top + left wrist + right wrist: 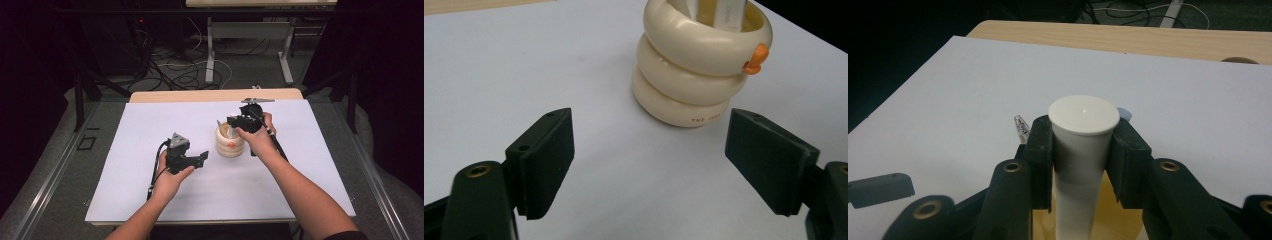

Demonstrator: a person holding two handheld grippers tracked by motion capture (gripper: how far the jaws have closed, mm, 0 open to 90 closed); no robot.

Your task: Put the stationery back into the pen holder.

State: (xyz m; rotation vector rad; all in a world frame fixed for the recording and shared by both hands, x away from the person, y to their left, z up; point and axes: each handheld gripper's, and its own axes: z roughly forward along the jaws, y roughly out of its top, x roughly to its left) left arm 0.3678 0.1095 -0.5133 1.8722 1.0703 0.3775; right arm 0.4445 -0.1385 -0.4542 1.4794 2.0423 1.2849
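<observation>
A cream holder point(230, 143) shaped like three stacked rings, with a small orange beak, stands mid-mat. My right gripper point(236, 121) hangs over its mouth, shut on a white tube point(1083, 112) with a round flat cap. The tube stands upright, its lower end down inside the holder's yellowish inside point(1120, 220). My left gripper point(202, 159) sits just left of the holder, a short gap away, jaws open with nothing between them. In the left gripper view the holder point(699, 65) stands ahead of the open gripper point(651, 125), with a white lettered item point(729, 12) rising from it.
A white mat point(150, 125) covers most of the wooden table point(215, 95). A clear pen tip point(1020, 125) and a pale blue item point(1124, 114) poke up beside the tube. Beyond the table's far edge lie cables point(190, 70) and a desk frame point(250, 45).
</observation>
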